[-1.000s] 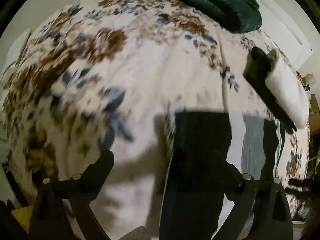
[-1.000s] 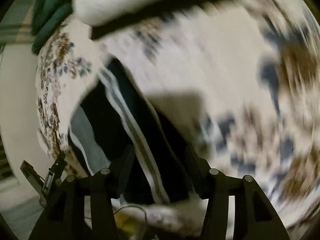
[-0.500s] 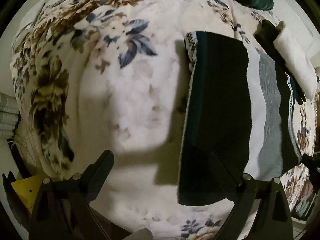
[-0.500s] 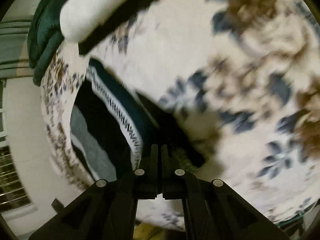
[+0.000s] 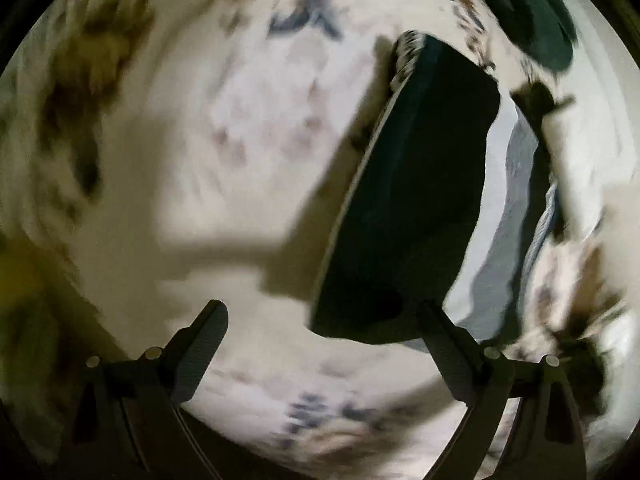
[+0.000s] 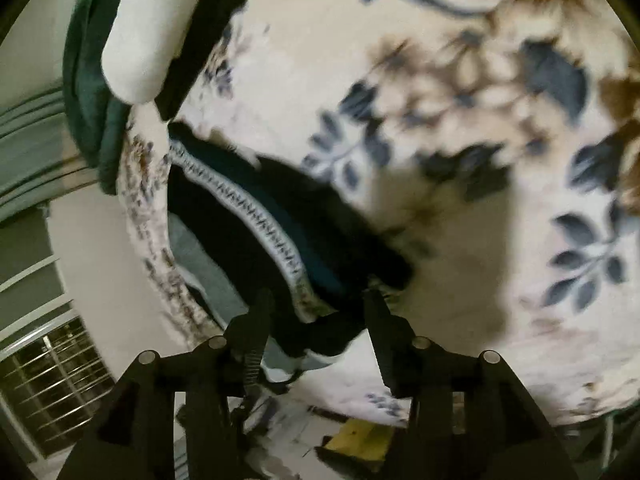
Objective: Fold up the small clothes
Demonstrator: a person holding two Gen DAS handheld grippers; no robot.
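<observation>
A small dark garment (image 5: 416, 208) with white and grey stripes lies folded on the floral blanket (image 5: 224, 128). My left gripper (image 5: 320, 320) is open above the blanket, its right finger (image 5: 448, 340) at the garment's near edge. In the right wrist view the garment (image 6: 256, 220) shows a white patterned band and a dark folded edge. My right gripper (image 6: 316, 304) is open, with the garment's near corner lying between its fingers.
A white and black folded item (image 6: 152, 28) lies past the garment, also in the left wrist view (image 5: 580, 160). A dark green cloth (image 5: 528, 8) sits at the blanket's far edge. Beyond the bed edge are a wall, a window grille (image 6: 52, 376) and floor clutter.
My right gripper was shut half a second ago and has opened around the garment's corner. My left gripper stayed open and shifted; the view is blurred by motion.
</observation>
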